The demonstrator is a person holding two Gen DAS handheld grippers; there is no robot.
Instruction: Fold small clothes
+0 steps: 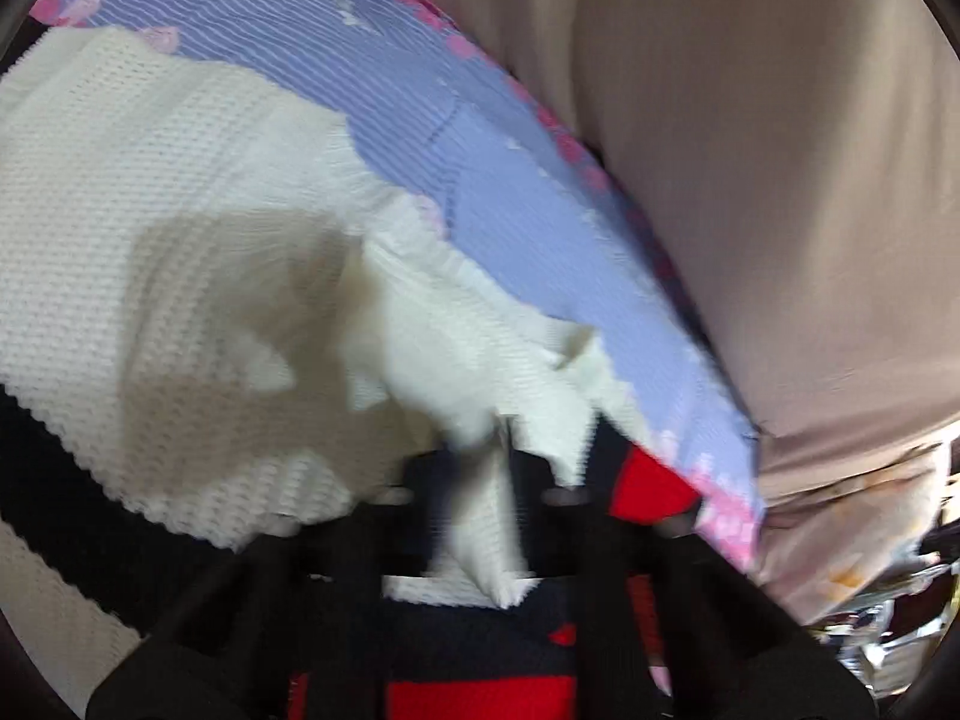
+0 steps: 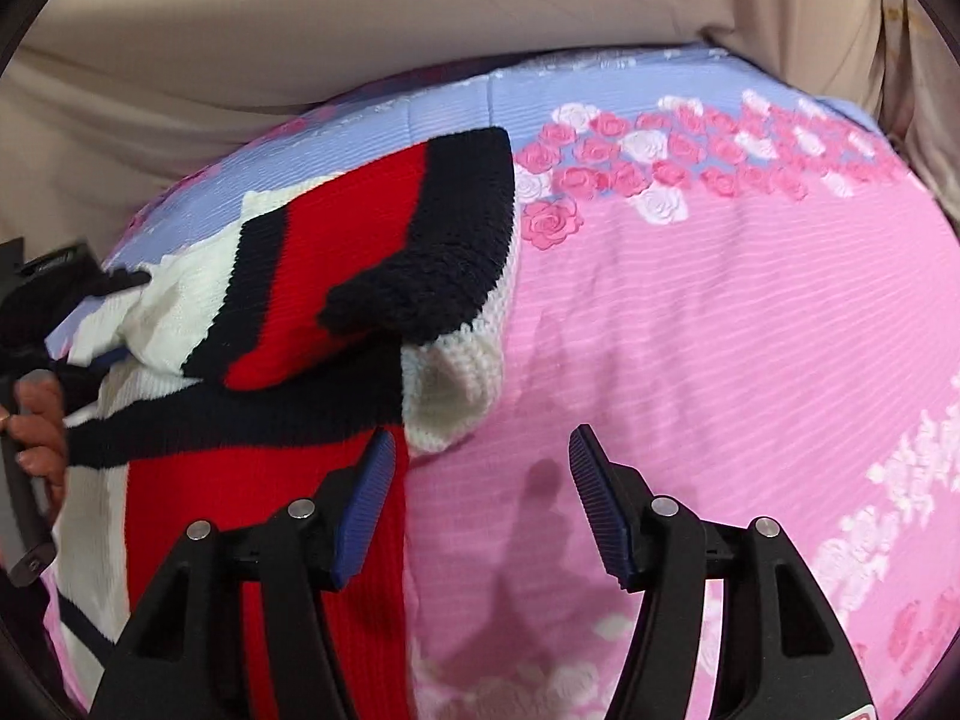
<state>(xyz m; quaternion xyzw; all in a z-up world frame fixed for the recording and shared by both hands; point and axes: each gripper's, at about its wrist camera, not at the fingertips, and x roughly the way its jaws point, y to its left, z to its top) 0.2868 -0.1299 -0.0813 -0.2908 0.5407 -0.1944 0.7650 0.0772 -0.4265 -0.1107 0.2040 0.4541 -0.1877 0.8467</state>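
Knit: white, red and navy striped sweater [image 2: 336, 276] lies on the bed cover [image 2: 720, 330], filling the left half of the right wrist frame; one part is folded over the rest, navy cuff [image 2: 432, 240] near upper centre.
Sweater, left wrist view: white waffle-textured knit [image 1: 150, 240] fills the left and centre of the frame, red and navy bands along the bottom edge; picture is motion-blurred.
Left gripper [image 1: 474, 480]: clenched on a bunched fold of white knit at lower centre of its own frame; fabric is pinched between the dark fingers and sticks out below them.
Left gripper, other view: seen at the far left edge of the right wrist frame [image 2: 90, 288], fingers touching the white edge of the sweater; the person's hand [image 2: 39, 420] grips the handle below it.
Right gripper [image 2: 483, 480]: released, jaws spread wide at lower centre of frame, blue ribbed pads [image 2: 369, 498] showing; left pad sits at the sweater's red right edge, contact cannot be told; right pad is over bare pink cover.
Bed cover: pink with rose print in the centre and right of the frame, lavender-blue band along the top.
Background: beige fabric [image 2: 300, 30] across the top of the right wrist frame and the right of the left wrist frame.
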